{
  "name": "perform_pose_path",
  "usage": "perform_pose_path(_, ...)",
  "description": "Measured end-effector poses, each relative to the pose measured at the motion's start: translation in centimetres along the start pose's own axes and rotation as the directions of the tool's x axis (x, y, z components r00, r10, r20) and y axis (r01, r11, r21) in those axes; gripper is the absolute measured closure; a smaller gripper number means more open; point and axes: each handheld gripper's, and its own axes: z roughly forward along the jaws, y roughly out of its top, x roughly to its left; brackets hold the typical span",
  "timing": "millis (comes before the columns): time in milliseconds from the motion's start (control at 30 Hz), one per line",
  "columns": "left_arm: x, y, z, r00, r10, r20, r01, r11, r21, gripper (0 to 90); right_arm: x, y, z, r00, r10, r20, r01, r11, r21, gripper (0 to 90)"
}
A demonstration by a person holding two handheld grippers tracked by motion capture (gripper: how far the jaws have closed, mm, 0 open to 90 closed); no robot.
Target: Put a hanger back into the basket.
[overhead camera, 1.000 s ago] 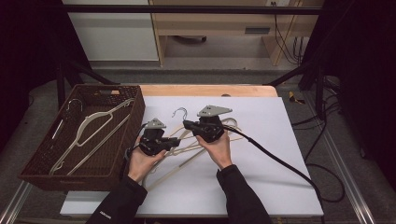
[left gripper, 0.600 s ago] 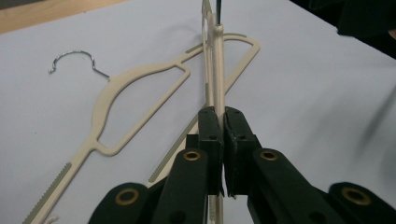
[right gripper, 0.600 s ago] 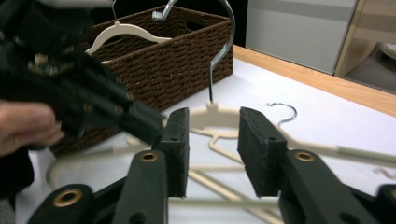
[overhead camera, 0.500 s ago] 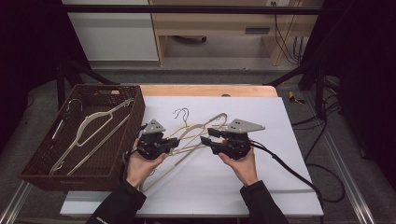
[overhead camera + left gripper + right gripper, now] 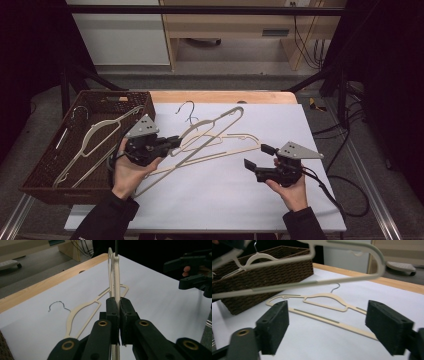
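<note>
The left gripper [image 5: 167, 145] is clamped on a cream plastic hanger [image 5: 215, 125], its black pads pressed flat against the thin bar, which runs upright between them in the left gripper view [image 5: 115, 277]. In the high view this held hanger is lifted off the white table surface [image 5: 210, 200] and slants up and away from the left hand [image 5: 127, 170], its wide end over the middle of the table. A second hanger [image 5: 235, 147] of the same cream colour lies flat on the table just below it, its wire hook [image 5: 187, 110] pointing toward the far wooden edge — the right gripper view shows it lying on the sheet beyond the jaws [image 5: 324, 298]. The right gripper [image 5: 256, 162] sits well apart to the right, above the table; its jaws have just been opening and now stand wide with nothing between them. At the table's left stands a brown wicker basket [image 5: 45, 160] — more pale hangers [image 5: 95, 137] lie inside it.
</note>
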Motion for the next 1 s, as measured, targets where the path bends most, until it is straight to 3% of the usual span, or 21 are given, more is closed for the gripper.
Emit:
perform_pose_path(133,0.5,0.5,-1.3,0.9998,0.005,0.021,-0.005,0.9998,-0.017,86.9,-0.6,-0.6,-1.1,0.9997,0.002,0.023,-0.002,1.000,-0.006,12.9)
perform_pose_path(200,1.1,0.9,-2.6,0.9997,0.021,0.008,-0.021,0.9993,-0.031,86.9,-0.8,-0.9,-1.6,0.9993,0.007,0.037,-0.007,1.000,-0.003,11.8)
perform_pose_path(633,4.8,1.7,-7.2,0.9980,0.037,-0.051,-0.039,0.9980,-0.050,86.9,-1.6,-1.7,-2.8,0.9963,0.023,0.083,-0.024,1.000,0.006,8.6)
perform_pose_path(800,7.5,1.4,-8.8,0.9955,0.023,-0.092,-0.028,0.9985,-0.046,86.9,-1.7,-1.7,-2.9,0.9967,0.015,0.080,-0.017,1.000,0.017,7.8)
perform_pose_path(833,7.5,1.4,-8.8,0.9955,0.023,-0.092,-0.028,0.9985,-0.046,86.9,-1.7,-1.7,-2.9,0.9967,0.015,0.080,-0.017,1.000,0.017,7.8)
perform_pose_path(1000,10.1,0.2,-10.1,0.9928,0.006,-0.119,-0.011,0.9992,-0.037,86.9,-1.7,-1.7,-3.0,0.9961,0.025,0.084,-0.026,1.000,0.011,7.5)
